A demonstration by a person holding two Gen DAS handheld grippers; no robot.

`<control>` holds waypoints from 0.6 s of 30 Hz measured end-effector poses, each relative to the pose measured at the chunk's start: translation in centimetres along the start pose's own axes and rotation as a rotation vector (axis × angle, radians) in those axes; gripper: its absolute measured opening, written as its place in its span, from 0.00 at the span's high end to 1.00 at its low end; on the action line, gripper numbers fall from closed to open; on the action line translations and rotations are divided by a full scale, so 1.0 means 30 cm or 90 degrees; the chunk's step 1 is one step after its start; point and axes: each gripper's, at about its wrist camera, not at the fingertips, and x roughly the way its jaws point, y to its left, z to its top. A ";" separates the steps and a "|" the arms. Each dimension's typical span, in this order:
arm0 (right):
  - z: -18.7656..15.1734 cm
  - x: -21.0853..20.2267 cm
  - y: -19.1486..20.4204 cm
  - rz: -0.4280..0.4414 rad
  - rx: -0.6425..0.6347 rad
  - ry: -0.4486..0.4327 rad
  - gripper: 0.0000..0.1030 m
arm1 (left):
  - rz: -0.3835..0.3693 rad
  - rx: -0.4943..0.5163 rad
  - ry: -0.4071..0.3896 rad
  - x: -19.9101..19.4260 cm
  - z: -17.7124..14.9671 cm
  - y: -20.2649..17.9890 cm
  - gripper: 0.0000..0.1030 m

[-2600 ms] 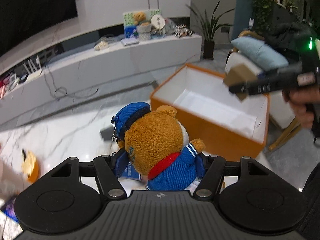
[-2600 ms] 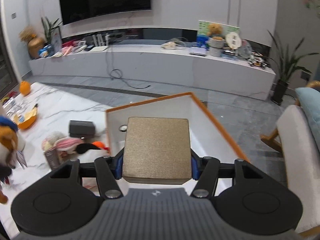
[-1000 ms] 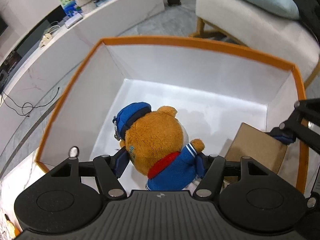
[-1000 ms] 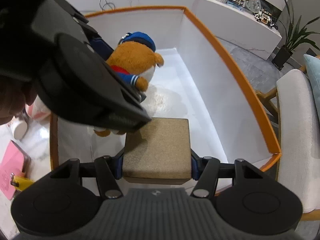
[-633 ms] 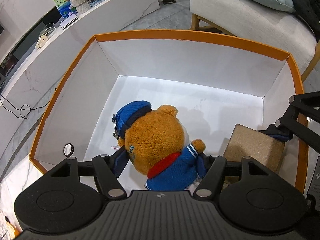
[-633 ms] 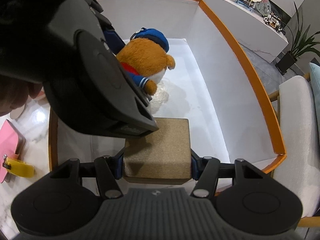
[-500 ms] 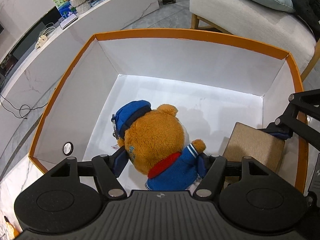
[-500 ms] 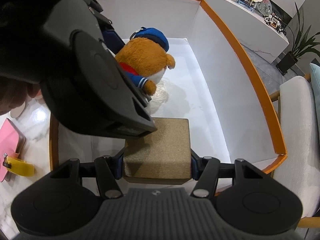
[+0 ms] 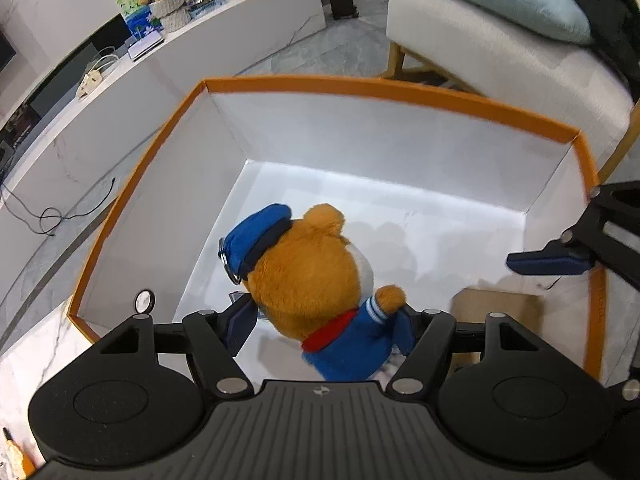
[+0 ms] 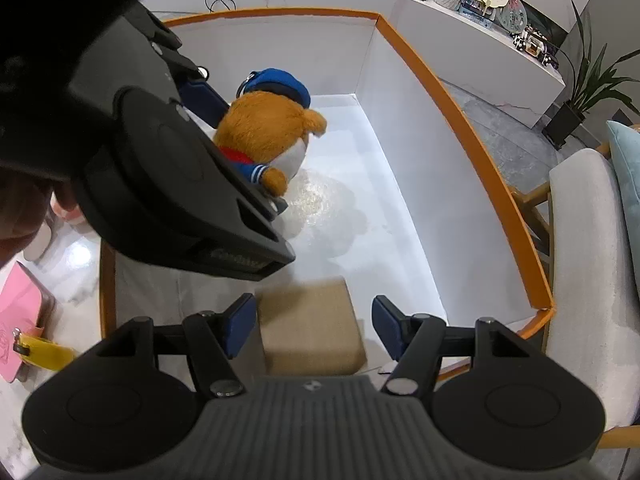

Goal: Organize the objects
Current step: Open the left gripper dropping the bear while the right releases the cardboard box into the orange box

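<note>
Left hand-held gripper (image 9: 324, 326) hides the teddy bear's (image 9: 308, 276) lower body; jaws just opening.

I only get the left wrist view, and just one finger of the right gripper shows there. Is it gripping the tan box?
Observer: No. The right gripper is open, its jaws have just been opening, and the tan box lies between the pads with a gap on each side.
Operator: Is it inside the orange bin?
Observer: Yes, within the orange bin, near its front wall; it looks blurred, so I cannot tell if it has landed.
Operator: Anything outside the bin?
Observer: A pink case with a yellow tag lies beyond the bin's left wall.
</note>
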 end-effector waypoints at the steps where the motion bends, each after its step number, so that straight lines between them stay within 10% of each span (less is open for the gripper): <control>1: 0.001 -0.003 -0.001 0.001 0.003 -0.003 0.36 | -0.007 -0.004 -0.005 -0.007 0.002 0.004 0.22; 18: 0.007 -0.118 -0.036 0.038 0.084 -0.121 0.35 | -0.074 -0.180 -0.188 -0.320 -0.160 0.190 0.15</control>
